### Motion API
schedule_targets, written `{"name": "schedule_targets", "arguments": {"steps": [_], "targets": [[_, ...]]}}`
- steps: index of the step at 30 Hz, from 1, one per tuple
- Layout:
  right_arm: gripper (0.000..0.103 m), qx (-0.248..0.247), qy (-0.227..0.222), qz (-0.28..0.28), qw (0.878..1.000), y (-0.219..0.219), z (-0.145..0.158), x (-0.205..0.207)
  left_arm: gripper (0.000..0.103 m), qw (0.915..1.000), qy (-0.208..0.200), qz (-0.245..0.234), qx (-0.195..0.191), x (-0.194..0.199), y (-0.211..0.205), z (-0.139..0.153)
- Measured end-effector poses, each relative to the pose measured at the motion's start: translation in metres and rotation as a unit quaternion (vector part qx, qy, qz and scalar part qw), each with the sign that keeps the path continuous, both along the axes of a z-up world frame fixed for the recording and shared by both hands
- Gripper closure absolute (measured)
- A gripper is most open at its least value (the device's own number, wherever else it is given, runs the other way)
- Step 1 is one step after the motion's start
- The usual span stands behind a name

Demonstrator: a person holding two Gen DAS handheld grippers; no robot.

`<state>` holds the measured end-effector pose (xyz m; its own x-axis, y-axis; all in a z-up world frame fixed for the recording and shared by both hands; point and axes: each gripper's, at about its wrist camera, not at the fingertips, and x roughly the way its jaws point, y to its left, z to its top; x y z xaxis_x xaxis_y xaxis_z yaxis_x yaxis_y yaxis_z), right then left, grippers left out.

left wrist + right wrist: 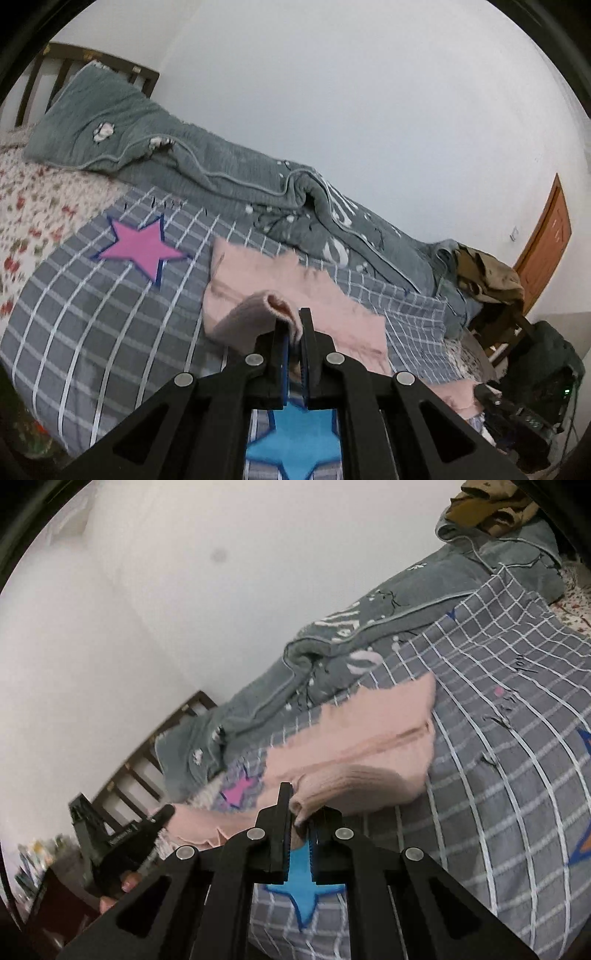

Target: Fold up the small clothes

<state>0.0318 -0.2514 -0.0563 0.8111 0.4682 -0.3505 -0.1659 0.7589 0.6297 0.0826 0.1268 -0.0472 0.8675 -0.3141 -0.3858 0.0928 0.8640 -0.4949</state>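
Observation:
A small pink knit garment (291, 291) lies on a grey checked sheet (92, 314) on the bed. My left gripper (294, 321) is shut on a rolled edge of the pink garment and lifts it a little. In the right wrist view the same garment (369, 734) shows partly folded. My right gripper (301, 812) is shut on its ribbed near edge. The left gripper (125, 842) shows at lower left of that view, held by a hand, with pink fabric at its tip.
A grey-green quilt (229, 170) is bunched along the wall side of the bed. Pink (142, 245) and blue (295, 446) star patches mark the sheet. A wooden headboard (99, 62), a chair with brown clothes (487, 280) and a wooden door (546, 240) stand around.

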Motion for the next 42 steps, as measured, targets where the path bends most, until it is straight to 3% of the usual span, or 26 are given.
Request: {"name": "schedule_targets", "arguments": {"steps": [4,10,19,25,33,34,37,41,42], "targets": [[0.095,0.018,0.001,-0.002,1.000,-0.007,0.008,0.033,0.097,0.9999,-0.002,0.012,0.008,0.034,-0.005,0.005],[0.095,0.084,0.008,-0.004,0.996,-0.025,0.000,0.096,0.097,0.9993,0.000,0.030,0.021,0.086,-0.015,0.000],[0.095,0.114,0.033,-0.009,0.993,-0.037,-0.027,0.183,0.097,0.9983,0.040,0.034,0.025,0.180,-0.025,-0.031],[0.095,0.094,0.049,-0.014,0.994,-0.040,-0.040,0.237,0.097,0.9970,0.063,0.025,0.036,0.235,-0.030,-0.045],[0.095,0.020,0.078,-0.031,0.996,-0.038,-0.065,0.299,0.095,0.9919,0.099,0.000,0.080,0.302,-0.044,-0.070],[0.092,0.009,0.084,-0.040,0.996,-0.040,-0.070,0.304,0.093,0.9914,0.104,-0.008,0.080,0.306,-0.045,-0.074],[0.087,-0.003,0.110,-0.061,0.992,-0.046,-0.091,0.313,0.071,0.9893,0.122,-0.016,0.078,0.313,-0.045,-0.086],[0.085,0.017,0.134,-0.063,0.989,-0.056,-0.103,0.314,0.069,0.9875,0.144,-0.021,0.060,0.315,-0.037,-0.094],[0.078,0.012,0.131,-0.073,0.989,-0.057,-0.102,0.312,0.069,0.9866,0.150,-0.020,0.062,0.314,-0.035,-0.095]]}}
